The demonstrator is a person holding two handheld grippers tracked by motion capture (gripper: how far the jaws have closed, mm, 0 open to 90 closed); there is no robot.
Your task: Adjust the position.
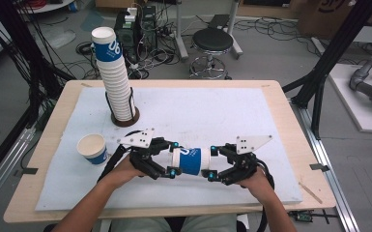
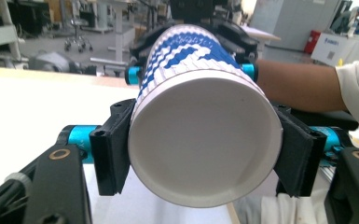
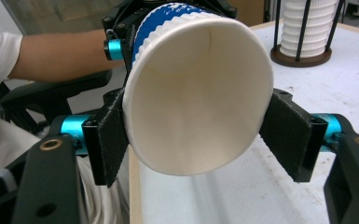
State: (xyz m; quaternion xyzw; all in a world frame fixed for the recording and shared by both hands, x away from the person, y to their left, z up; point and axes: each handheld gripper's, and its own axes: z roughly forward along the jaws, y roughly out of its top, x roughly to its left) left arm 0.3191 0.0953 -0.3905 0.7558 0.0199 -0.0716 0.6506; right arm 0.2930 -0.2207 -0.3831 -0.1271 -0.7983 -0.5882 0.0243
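A blue-and-white paper cup (image 1: 192,161) lies on its side in the air just above the white mat (image 1: 212,111), held between both grippers. My left gripper (image 1: 173,158) is shut on its narrow base end; in the left gripper view the cup's white bottom (image 2: 205,144) faces me between the two pads. My right gripper (image 1: 211,162) is shut on the rim end. The cup's open mouth (image 3: 198,102) faces me in the right gripper view, with a pad against each side. The far gripper holds the other end in each gripper view.
A tall stack of the same cups (image 1: 115,79) stands in a black wire holder at the mat's back left, also seen as the stack (image 3: 307,28). A single upright cup (image 1: 93,147) sits at the left front. A stool (image 1: 212,41) and cables lie on the floor beyond the table.
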